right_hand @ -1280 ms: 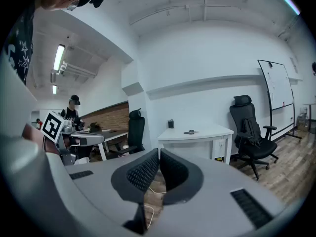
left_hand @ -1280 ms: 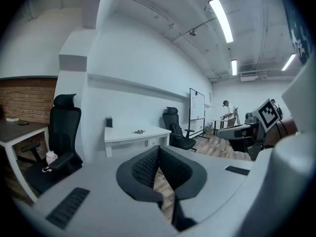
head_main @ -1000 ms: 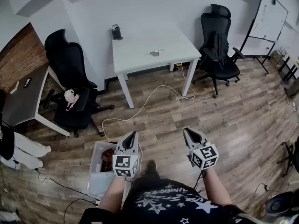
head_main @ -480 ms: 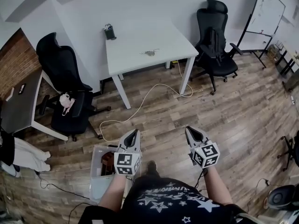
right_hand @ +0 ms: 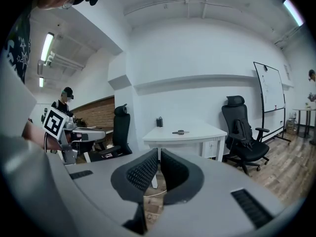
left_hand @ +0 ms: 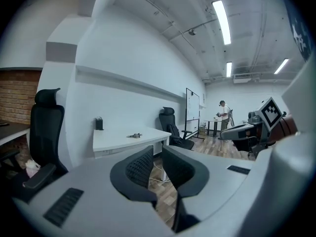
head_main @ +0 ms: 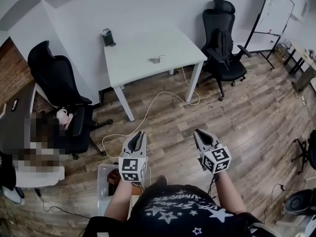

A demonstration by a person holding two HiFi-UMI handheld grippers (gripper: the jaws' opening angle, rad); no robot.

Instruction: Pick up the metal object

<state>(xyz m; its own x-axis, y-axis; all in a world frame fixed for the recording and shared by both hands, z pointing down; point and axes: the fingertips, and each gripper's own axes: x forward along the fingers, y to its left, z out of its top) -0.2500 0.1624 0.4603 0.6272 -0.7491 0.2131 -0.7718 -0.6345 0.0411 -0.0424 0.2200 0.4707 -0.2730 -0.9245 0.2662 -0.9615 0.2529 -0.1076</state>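
The small metal object lies on the white table across the room, and shows far off in the left gripper view and the right gripper view. Both grippers are held close to the person's body, well short of the table. My left gripper points toward the table, its jaws opening to a narrow gap with nothing between them. My right gripper is shut and empty.
A black holder stands at the table's far left corner. Black office chairs flank the table. A white cable runs across the wood floor. A clear bin sits by the person's left leg. A whiteboard stands far right.
The table and chairs have shifted left and slightly nearer in the head view. Both grippers have risen a little. A narrow gap now shows between the left jaws.
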